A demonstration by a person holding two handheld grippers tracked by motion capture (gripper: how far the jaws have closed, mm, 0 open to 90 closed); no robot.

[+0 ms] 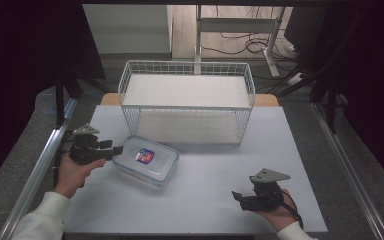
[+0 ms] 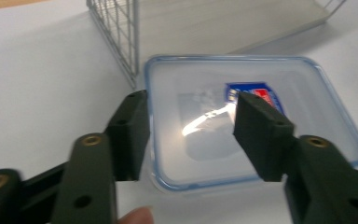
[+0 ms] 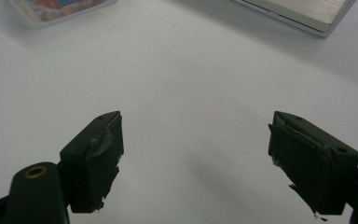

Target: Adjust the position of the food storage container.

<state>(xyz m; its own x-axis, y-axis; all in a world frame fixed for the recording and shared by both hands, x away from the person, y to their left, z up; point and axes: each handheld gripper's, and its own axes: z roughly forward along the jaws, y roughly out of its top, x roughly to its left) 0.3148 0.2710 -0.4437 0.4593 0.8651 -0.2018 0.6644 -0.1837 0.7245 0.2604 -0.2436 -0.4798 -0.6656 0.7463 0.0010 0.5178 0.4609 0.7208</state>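
Observation:
A clear plastic container [image 1: 147,160] with a blue-rimmed lid and a blue and red label [image 1: 144,155] lies flat on the white table top [image 1: 205,200], left of centre. My left gripper [image 1: 114,149] is at the container's left edge, pointing toward it. In the left gripper view its jaws stand apart over the near end of the container [image 2: 307,107], with the left gripper [image 2: 191,107] not pressing on the lid. My right gripper [image 1: 237,196] hovers near the table's front right, and in its own view the right gripper [image 3: 196,158] is open with bare table between the jaws.
A white wire basket [image 1: 187,100] with a pale floor stands at the back middle of the table, just behind the container; its corner [image 2: 121,42] is close to the left gripper. Metal rails [image 1: 40,165] run along both table sides.

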